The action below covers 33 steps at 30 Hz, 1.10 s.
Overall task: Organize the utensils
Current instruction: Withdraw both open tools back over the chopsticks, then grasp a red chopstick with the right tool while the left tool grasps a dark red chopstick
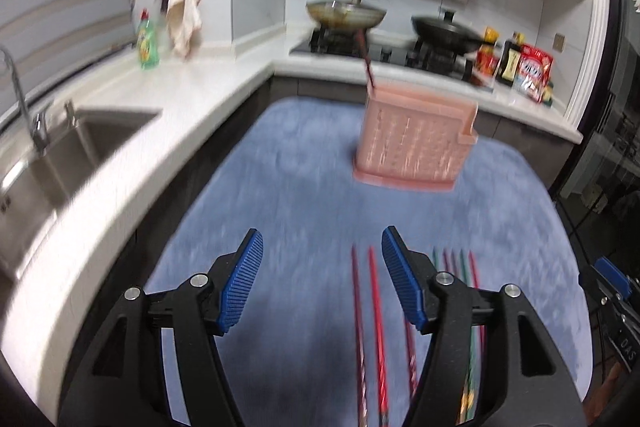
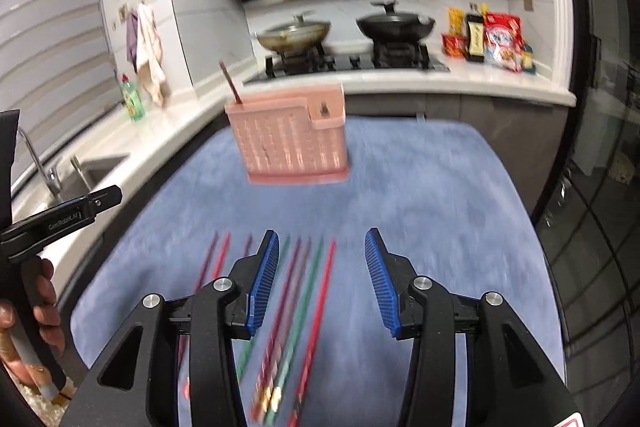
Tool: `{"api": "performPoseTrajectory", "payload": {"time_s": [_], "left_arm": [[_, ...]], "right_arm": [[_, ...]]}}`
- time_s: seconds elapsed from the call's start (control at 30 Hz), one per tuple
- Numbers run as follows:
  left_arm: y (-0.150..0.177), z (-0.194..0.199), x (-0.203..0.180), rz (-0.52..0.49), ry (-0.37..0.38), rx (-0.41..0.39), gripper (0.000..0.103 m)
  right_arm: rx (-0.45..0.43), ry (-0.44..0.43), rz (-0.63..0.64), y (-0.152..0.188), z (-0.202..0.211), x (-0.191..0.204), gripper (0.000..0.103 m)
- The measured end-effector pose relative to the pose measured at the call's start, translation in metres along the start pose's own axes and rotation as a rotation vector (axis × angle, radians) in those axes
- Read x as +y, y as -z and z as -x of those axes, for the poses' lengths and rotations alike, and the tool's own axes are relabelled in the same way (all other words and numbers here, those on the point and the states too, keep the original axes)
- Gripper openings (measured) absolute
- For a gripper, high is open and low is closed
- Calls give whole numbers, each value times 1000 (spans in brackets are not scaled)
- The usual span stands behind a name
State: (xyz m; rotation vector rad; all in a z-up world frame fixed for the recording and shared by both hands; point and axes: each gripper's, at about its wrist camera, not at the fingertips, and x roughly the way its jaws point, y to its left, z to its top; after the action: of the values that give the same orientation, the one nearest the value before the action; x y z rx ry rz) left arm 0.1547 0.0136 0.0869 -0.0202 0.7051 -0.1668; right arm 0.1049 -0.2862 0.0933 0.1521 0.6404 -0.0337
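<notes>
Both of my grippers fill the bottom of their views, black frames w/ blue ribbed pads. My left gripper (image 1: pixel 322 281) has its jaws parted about halfway and nothing between the pads; they hang above the blue mat (image 1: pixel 288 187) w/o touching anything. My right gripper (image 2: pixel 322 281) is likewise parted, a bit narrower, nothing gripped.

Under and just beyond the left gripper's tips lie two red chopsticks (image 1: pixel 366 311), side by side, running lengthwise away from me. Just right of that gripper's right finger is a bunch of green, purple and red chopsticks (image 1: pixel 456 263), partly hidden by the frame.

From the right gripper, the loose chopsticks (image 2: pixel 308 291) lie below the jaws and to their left, fanned a little, all flat on the mat.

Well ahead of both grippers a pink slotted utensil holder (image 1: pixel 412 143) stands upright on the mat w/ one dark red chopstick (image 1: pixel 366 63) poking out of its left end, tilted left.

Left of the right gripper I see a person's hand (image 2: pixel 38 311) on the other gripper's handle. Pics are motion-blurred.

Beyond the mat: white counter (image 1: pixel 192 87), sink to the left, two pans on the hob.
</notes>
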Motion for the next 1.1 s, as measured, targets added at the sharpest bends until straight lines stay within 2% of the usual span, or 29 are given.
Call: {"api": "performPoseTrajectory", "payload": {"time_s": [0.1,0.3,0.43,0.73,0.83,1.0,1.1], "left_arm": [[29,-5,4,12,-9,50,59],[66,-9,8,-5,-32,102,59],[85,-10,7,-14,-29,123,59],[117,-15,6,-12,-30,174,59],[122,-15,5,-15,-32,178,59],[127,-14,6,-7,-20,186,59],[130,-13,5,-5,-14,187,59]], "right_arm": [[36,23,-10,28,1,-1,44],[127,27,-18,75,-6,0,44],[154,42,-8,95,-12,5,44],[197,34,3,120,-21,13,44],[200,34,10,123,-23,16,41],[214,29,11,127,-29,19,27],[228,25,13,130,-33,20,22]]}}
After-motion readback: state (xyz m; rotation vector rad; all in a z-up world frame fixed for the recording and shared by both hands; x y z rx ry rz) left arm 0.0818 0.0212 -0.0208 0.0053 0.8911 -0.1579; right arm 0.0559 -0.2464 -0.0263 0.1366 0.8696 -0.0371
